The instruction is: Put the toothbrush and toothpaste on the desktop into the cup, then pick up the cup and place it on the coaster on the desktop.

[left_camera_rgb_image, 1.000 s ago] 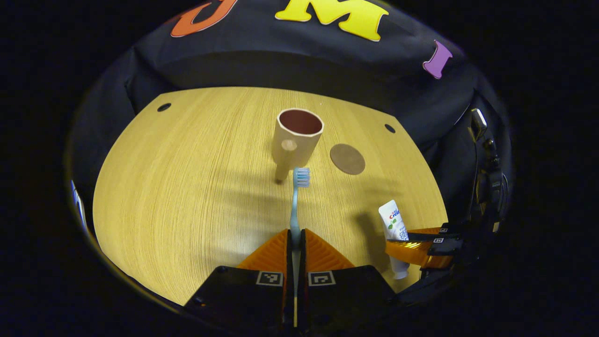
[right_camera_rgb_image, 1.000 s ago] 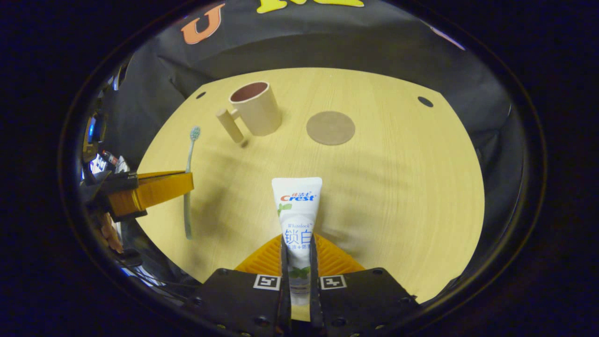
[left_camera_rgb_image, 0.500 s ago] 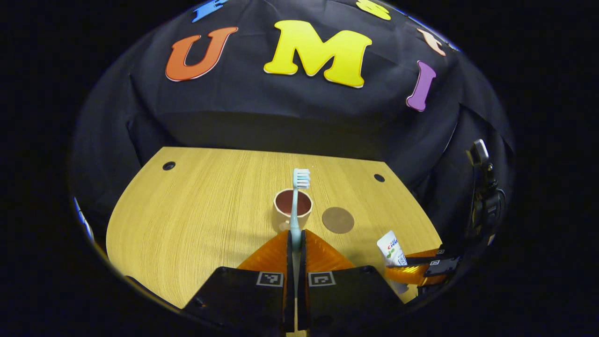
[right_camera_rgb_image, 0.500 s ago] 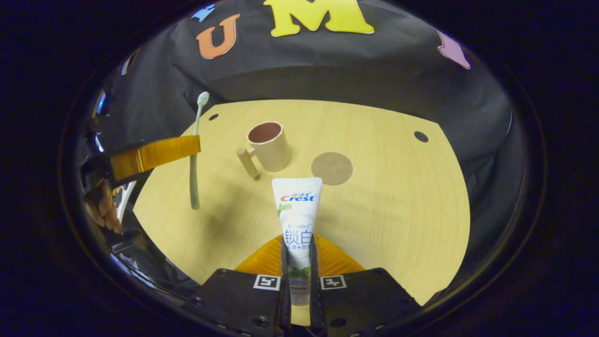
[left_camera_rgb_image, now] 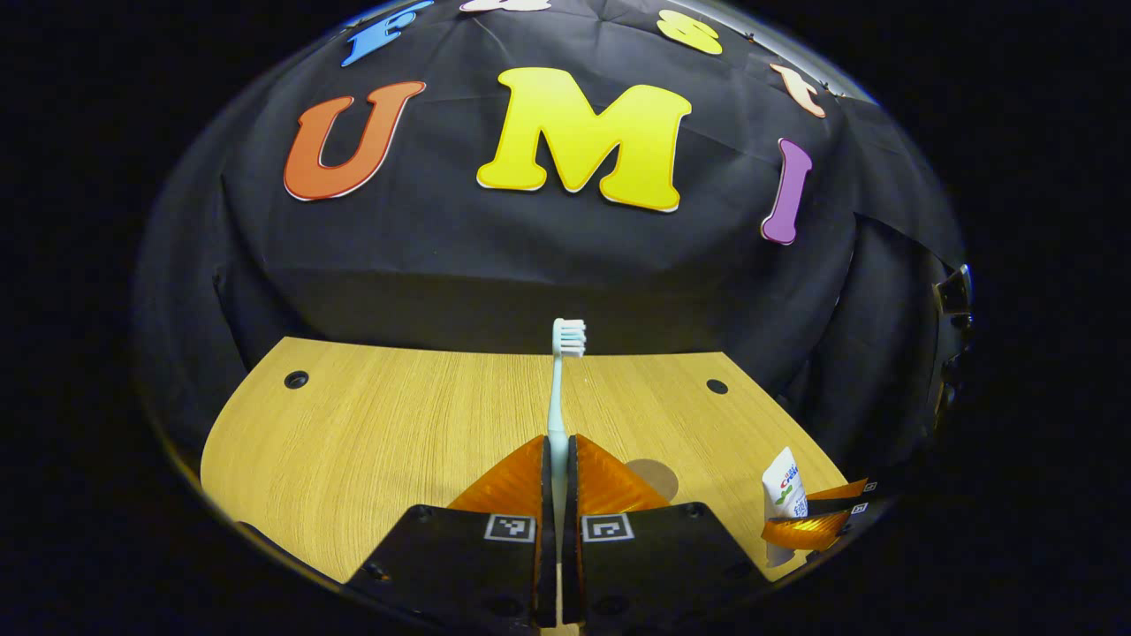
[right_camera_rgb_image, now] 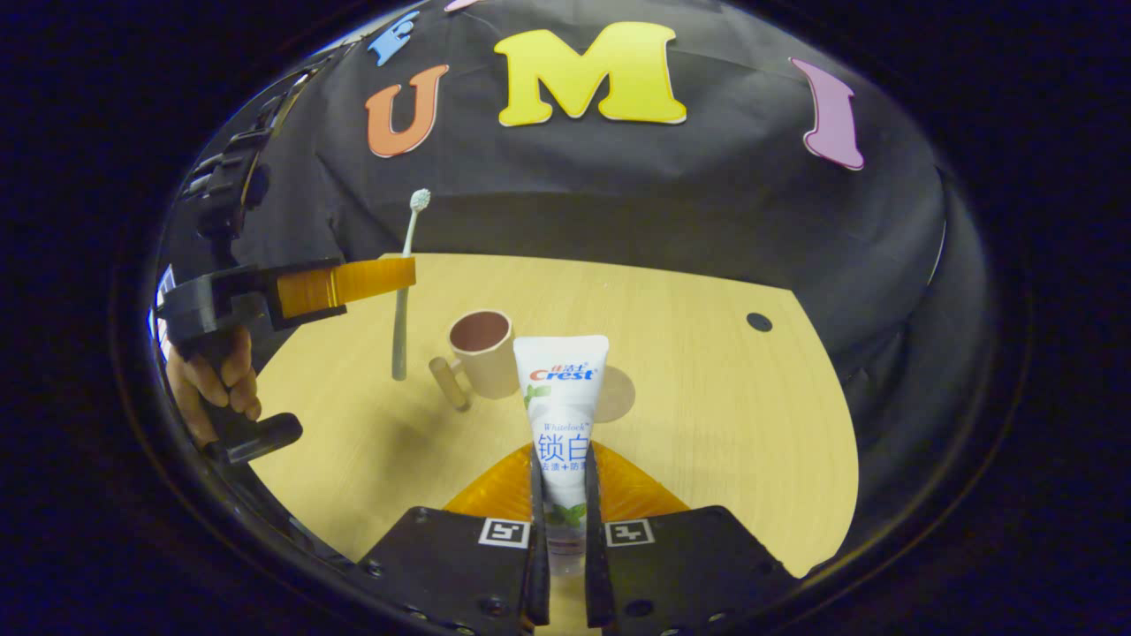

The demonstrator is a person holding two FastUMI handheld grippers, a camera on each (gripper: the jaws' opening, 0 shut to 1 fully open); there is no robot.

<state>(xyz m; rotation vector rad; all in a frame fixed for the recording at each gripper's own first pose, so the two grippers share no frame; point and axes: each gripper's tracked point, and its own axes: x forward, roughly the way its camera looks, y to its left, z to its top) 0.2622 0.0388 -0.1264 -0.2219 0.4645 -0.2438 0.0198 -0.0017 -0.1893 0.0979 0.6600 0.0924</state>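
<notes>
Desk (right_camera_rgb_image: 707,371): pale wood, rounded front edge, dark cable holes near the back corners.

Left hand-held gripper (left_camera_rgb_image: 557,464): raised above the desk, fingers closed nearly flat together on the toothbrush handle. Seen from the right gripper view it hangs up and to the left (right_camera_rgb_image: 402,274), a person's hand (right_camera_rgb_image: 212,384) wrapped round its grip.

Right hand-held gripper (right_camera_rgb_image: 562,481): fingers pressed in on the lower part of the toothpaste tube, off the desk. In the left gripper view it sits low at the right (left_camera_rgb_image: 817,521).

Cup (right_camera_rgb_image: 483,353): beige, open mouth up, peg handle toward the front left, standing on the desk ahead of the right hand-held gripper and below the left one's fingers.

Toothpaste (right_camera_rgb_image: 562,415): white tube, standing up out of the right hand-held gripper, top edge overlapping the cup's side.

Coaster (right_camera_rgb_image: 618,393): round, brown, flat on the desk just right of the cup, partly behind the tube.

Toothbrush (left_camera_rgb_image: 562,380): pale blue, near upright, bristles on top, lower end hanging in the air left of the cup.
</notes>
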